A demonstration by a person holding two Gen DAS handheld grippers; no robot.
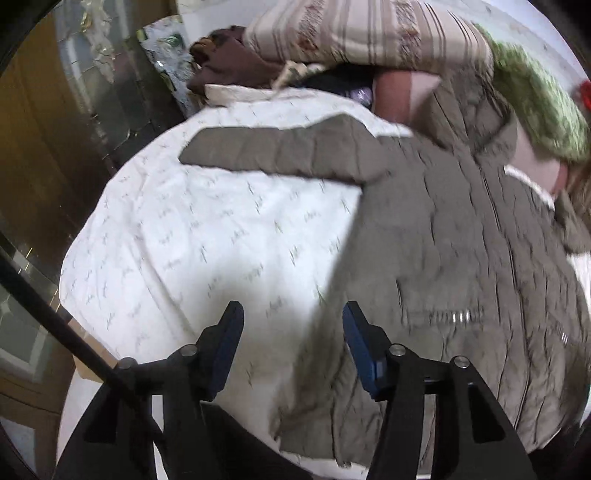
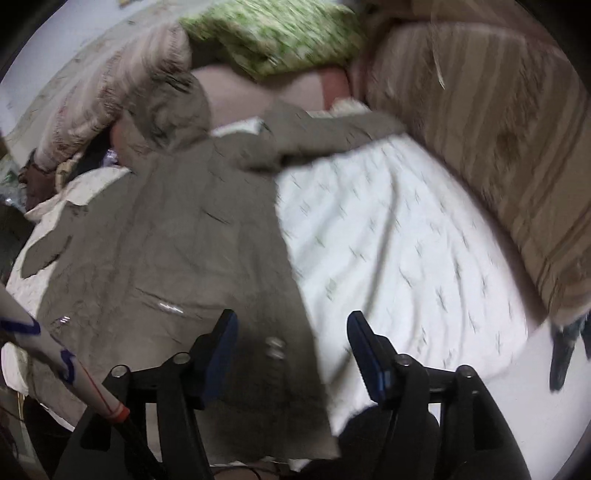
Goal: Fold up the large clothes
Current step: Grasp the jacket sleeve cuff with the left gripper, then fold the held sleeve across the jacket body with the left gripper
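Nearest in the left wrist view, the left gripper (image 1: 293,317) hangs with its blue-padded jaws spread wide and nothing between them, above the hem side of a grey-brown quilted jacket (image 1: 454,251). The right gripper (image 2: 291,326) is likewise spread wide and empty, over the jacket's other edge (image 2: 177,240). The jacket lies front up and spread flat on a white bed sheet (image 1: 207,236) printed with small grey marks (both views are motion-blurred, so fine detail is unsure). One sleeve (image 1: 280,151) stretches out sideways across the sheet. Beyond the collar lie a green patterned cushion (image 2: 273,37) and a striped pillow (image 1: 365,33); a tan striped blanket (image 2: 498,129) borders the sheet on the right.
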